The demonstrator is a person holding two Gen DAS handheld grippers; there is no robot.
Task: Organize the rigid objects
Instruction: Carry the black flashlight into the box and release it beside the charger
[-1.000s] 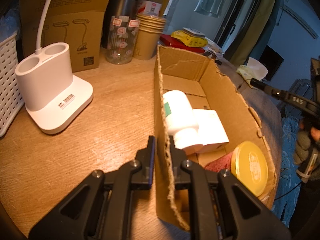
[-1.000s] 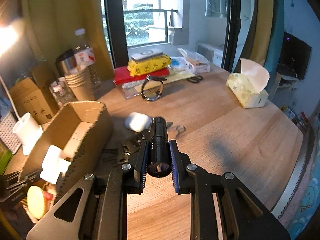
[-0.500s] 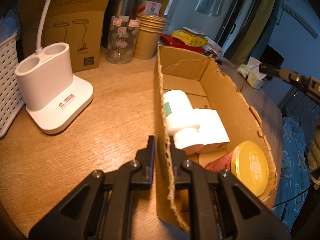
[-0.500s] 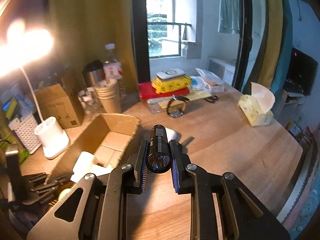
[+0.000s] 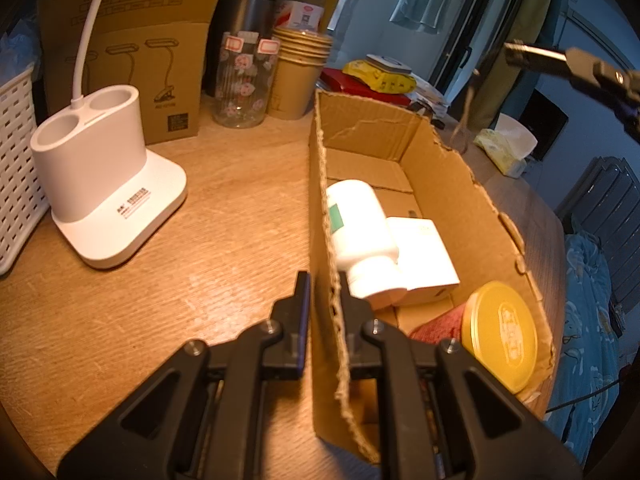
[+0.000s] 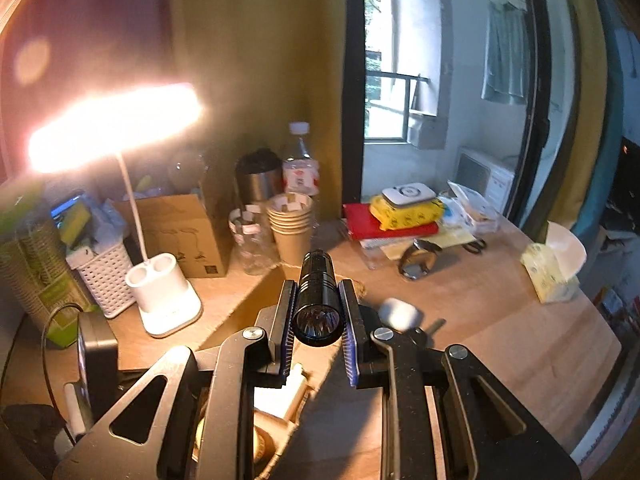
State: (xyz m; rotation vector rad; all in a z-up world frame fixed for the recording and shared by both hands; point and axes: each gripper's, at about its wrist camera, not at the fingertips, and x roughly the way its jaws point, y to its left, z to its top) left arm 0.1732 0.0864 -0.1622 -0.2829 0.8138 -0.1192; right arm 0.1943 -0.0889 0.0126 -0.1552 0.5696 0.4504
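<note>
An open cardboard box (image 5: 448, 184) lies on the wooden table. It holds a white bottle (image 5: 358, 232), a white carton (image 5: 426, 256) and a yellow-lidded tin (image 5: 500, 330). My left gripper (image 5: 323, 280) is shut on the box's left wall (image 5: 320, 216). My right gripper (image 6: 318, 286) is shut on a black flashlight (image 6: 318, 296), lens toward the camera, held above the box (image 6: 256, 304). The flashlight and right gripper also show in the left wrist view (image 5: 560, 60), high at the upper right.
A white lamp base (image 5: 104, 184), a white basket (image 5: 16, 168), a lamp carton (image 5: 136, 60), a glass jar (image 5: 244, 80) and stacked paper cups (image 5: 298, 72) stand left and behind the box. A white case (image 6: 400, 312), a watch (image 6: 418, 264) and a tissue pack (image 6: 554, 276) lie to the right.
My right gripper has lifted the flashlight up and moved left, from the table beside the box to above it. My left gripper has kept its hold on the box wall.
</note>
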